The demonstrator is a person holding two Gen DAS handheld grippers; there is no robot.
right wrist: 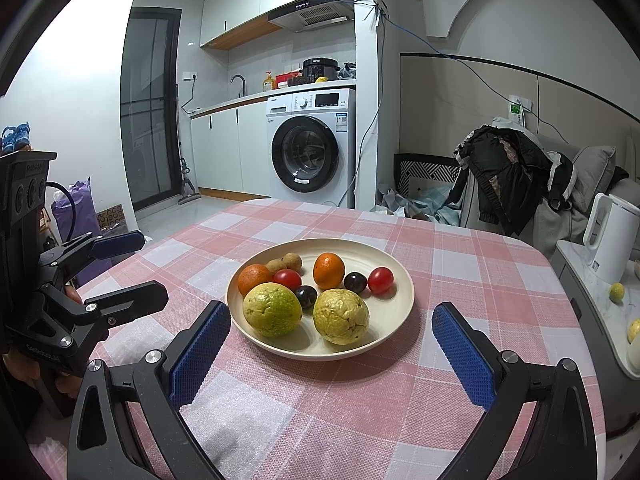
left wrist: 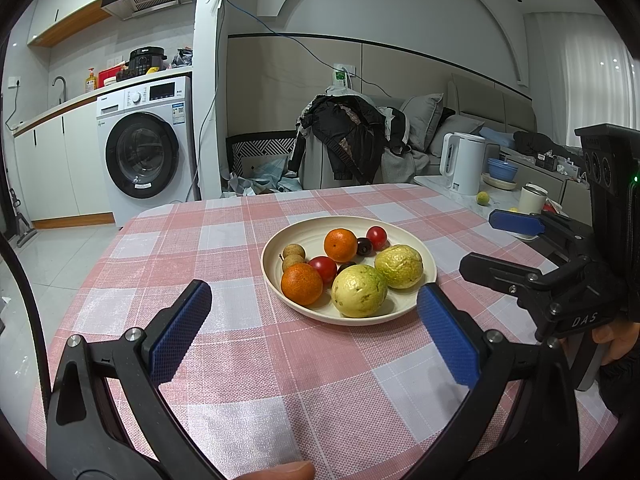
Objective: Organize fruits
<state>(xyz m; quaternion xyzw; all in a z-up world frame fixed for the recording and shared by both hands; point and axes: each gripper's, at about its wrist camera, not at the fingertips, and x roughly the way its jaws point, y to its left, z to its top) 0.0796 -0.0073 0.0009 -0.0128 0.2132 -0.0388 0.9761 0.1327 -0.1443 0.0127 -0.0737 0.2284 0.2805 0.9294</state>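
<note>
A cream plate (left wrist: 304, 236) (right wrist: 360, 252) sits mid-table on a pink checked cloth. It holds two oranges (left wrist: 301, 283) (right wrist: 329, 270), two yellow-green round fruits (left wrist: 359, 290) (right wrist: 341, 316), two red cherry tomatoes (left wrist: 376, 237) (right wrist: 380, 280), two dark grapes (left wrist: 364, 246) (right wrist: 355, 282) and two brown longans (left wrist: 294, 251) (right wrist: 291, 262). My left gripper (left wrist: 313, 286) (right wrist: 153, 264) hovers open at the plate's near left side. My right gripper (right wrist: 331, 308) (left wrist: 477, 242) stands open just short of the plate's near rim. Neither holds anything.
A side counter right of the table carries a white kettle (left wrist: 462, 162) (right wrist: 608, 240), a cup (left wrist: 532, 199), blue bowls (left wrist: 502, 169) and a small green fruit (left wrist: 483, 198) (right wrist: 616, 292). A chair draped with a black jacket (left wrist: 348, 140) stands beyond the far table edge.
</note>
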